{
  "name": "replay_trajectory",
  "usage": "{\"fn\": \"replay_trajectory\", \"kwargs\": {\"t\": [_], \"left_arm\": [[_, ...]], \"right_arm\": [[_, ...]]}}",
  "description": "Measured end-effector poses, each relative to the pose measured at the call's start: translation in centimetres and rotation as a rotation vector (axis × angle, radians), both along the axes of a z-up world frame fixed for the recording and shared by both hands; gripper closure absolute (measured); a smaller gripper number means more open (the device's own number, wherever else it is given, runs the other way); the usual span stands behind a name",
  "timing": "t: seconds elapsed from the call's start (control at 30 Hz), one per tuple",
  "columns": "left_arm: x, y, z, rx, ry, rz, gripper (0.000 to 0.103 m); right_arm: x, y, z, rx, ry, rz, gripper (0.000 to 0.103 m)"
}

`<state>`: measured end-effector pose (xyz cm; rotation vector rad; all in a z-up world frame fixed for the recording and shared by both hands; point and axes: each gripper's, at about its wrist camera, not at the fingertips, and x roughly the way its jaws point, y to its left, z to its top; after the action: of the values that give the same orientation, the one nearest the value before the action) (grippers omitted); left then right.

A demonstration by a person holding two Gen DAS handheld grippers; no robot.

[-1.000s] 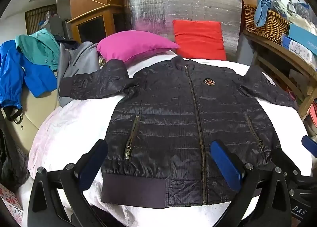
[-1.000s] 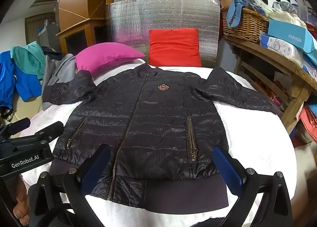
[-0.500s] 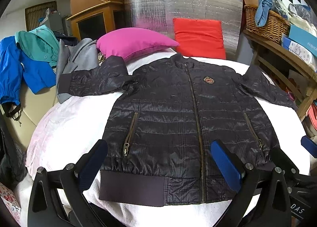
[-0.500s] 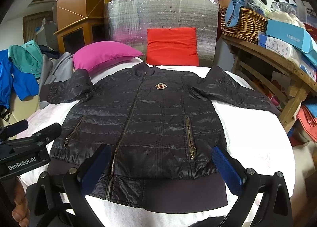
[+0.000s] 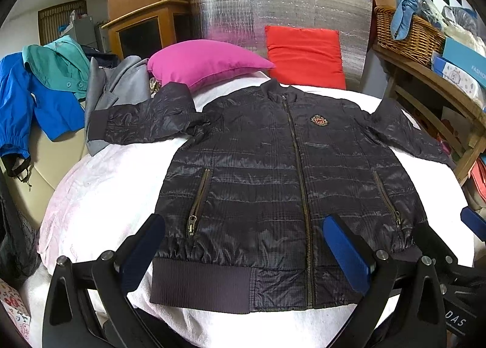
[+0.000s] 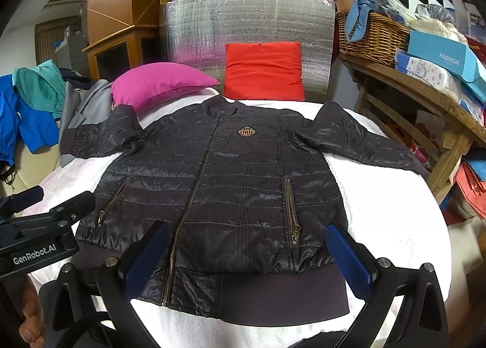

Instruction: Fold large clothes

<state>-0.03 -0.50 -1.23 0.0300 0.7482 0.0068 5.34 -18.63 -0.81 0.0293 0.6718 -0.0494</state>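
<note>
The left gripper (image 5: 243, 247) has its jaws spread wide with nothing between them, its blue pads (image 5: 346, 254) hanging above the hem band of the dark quilted jacket (image 5: 273, 184), one pad near the left pocket zip and the other just right of the centre zip. The right gripper (image 6: 246, 254) is likewise spread wide and holds nothing, its pads (image 6: 349, 257) straddling the lower right front of the jacket above the ribbed hem. In the right wrist view the left gripper's black body shows at the left edge, over the jacket's lower left corner. The jacket lies front up and zipped on a white cover (image 5: 106, 196), collar away from the grippers, hem toward them, both sleeves spread outward. The hem stops short of the cover's near edge, leaving a strip of white below it. To the left of the jacket body there is a broad bare stretch of cover; to the right a narrower one. The left sleeve cuff reaches the cover's edge and touches a grey garment (image 5: 121, 87); the right sleeve runs down toward a wooden shelf frame (image 6: 449, 147). Beyond the collar sit a pink pillow (image 5: 203, 59) and a red cushion (image 5: 303, 56), close to the neckline.
</note>
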Motion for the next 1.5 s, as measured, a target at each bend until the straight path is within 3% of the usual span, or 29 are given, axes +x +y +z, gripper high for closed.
{"fn": "replay_trajectory", "kwargs": {"t": [1.5], "left_arm": [[-0.1,-0.08,0.0,-0.003,0.005,-0.003,0.0]], "right_arm": [[0.28,-0.34,-0.16,0.007,-0.003,-0.011,0.0]]}}
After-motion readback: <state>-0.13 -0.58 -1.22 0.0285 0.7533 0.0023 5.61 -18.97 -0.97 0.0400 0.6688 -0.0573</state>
